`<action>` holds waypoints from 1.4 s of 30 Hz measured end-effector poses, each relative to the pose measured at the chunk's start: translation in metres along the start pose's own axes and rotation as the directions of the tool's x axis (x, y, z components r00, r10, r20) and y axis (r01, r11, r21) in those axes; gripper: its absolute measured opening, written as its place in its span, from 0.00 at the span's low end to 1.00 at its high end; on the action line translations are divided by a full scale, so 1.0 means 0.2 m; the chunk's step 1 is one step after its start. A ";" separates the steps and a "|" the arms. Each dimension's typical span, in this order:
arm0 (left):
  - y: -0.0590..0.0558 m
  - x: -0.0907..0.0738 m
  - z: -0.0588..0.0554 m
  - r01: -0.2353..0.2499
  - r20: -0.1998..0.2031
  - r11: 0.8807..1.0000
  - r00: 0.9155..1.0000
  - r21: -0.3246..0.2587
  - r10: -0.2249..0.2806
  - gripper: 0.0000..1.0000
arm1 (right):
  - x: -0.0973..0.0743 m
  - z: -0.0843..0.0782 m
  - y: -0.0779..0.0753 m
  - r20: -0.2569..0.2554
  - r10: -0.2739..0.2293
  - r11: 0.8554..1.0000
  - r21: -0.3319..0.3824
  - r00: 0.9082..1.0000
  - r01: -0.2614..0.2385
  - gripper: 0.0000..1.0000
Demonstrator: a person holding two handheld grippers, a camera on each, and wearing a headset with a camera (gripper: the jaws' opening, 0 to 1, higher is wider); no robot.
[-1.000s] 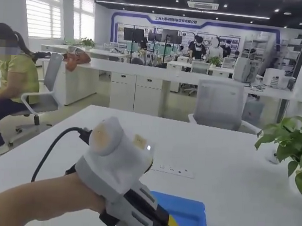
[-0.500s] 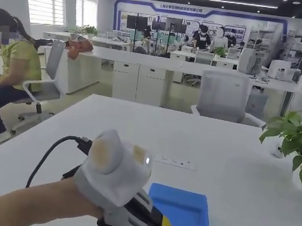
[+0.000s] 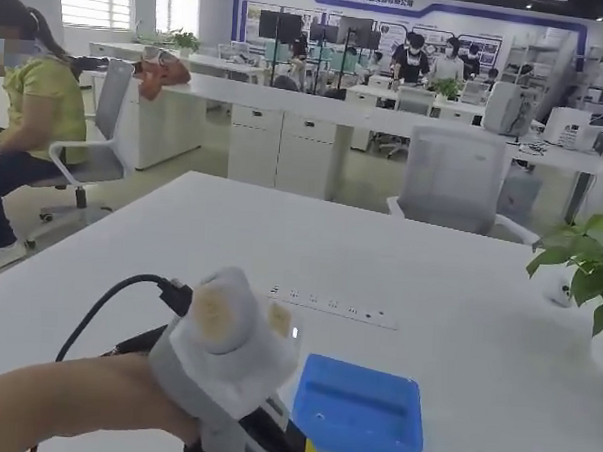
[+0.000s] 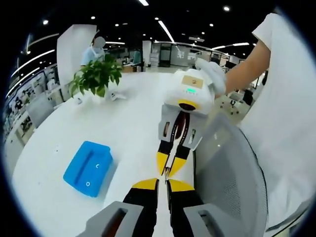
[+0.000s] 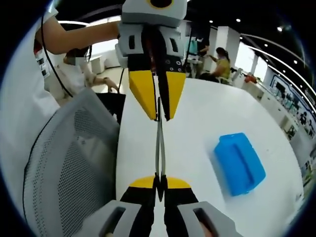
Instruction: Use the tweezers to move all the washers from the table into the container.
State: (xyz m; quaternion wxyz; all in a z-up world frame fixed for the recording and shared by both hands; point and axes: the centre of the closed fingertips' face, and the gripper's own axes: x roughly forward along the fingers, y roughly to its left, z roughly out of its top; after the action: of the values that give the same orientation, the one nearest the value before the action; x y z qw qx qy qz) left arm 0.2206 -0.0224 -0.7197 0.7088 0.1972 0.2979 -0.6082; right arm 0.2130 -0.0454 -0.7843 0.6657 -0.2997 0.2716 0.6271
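R gripper jaws pinched tight on one end of tweezers; L gripper faces it nose to nose, jaws also closed on the other end, so tweezers span btw the two, held up off the table. Both tongs sit over the table's near edge, w/ mesh chair back just beside that edge. Blue container, open top, rests on table well apart from the tongs, bare white top all round it. Plant stands near the far edge
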 end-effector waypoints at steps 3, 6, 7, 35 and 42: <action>-0.02 0.02 -0.02 0.035 -0.024 0.999 0.999 -0.015 -0.036 0.04 | 0.02 -0.01 0.01 -0.032 0.026 0.999 -0.029 0.999 -0.027 0.02; -0.03 0.03 -0.07 0.051 -0.086 0.999 0.995 0.002 -0.051 0.04 | 0.03 -0.03 0.02 -0.070 0.044 0.996 -0.068 0.997 -0.049 0.02; -0.03 0.03 -0.07 0.057 -0.090 0.998 0.994 -0.005 -0.057 0.03 | 0.03 -0.03 0.02 -0.079 0.051 0.996 -0.074 0.996 -0.057 0.02; 0.29 0.36 -0.44 -0.052 -0.320 0.999 0.946 -0.001 0.049 0.00 | 0.24 -0.31 -0.25 -0.303 -0.023 0.994 -0.107 0.953 -0.010 0.03; 0.36 0.41 -0.51 -0.096 -0.352 0.995 0.932 -0.004 0.089 0.00 | 0.28 -0.35 -0.29 -0.318 -0.019 0.998 -0.070 0.948 -0.004 0.04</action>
State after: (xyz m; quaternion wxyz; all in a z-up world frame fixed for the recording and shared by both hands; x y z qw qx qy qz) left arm 0.2787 -0.0050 -0.8569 0.6740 0.3090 0.4164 -0.5261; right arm 0.2758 -0.0606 -0.8691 0.6046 -0.4210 0.3522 0.5772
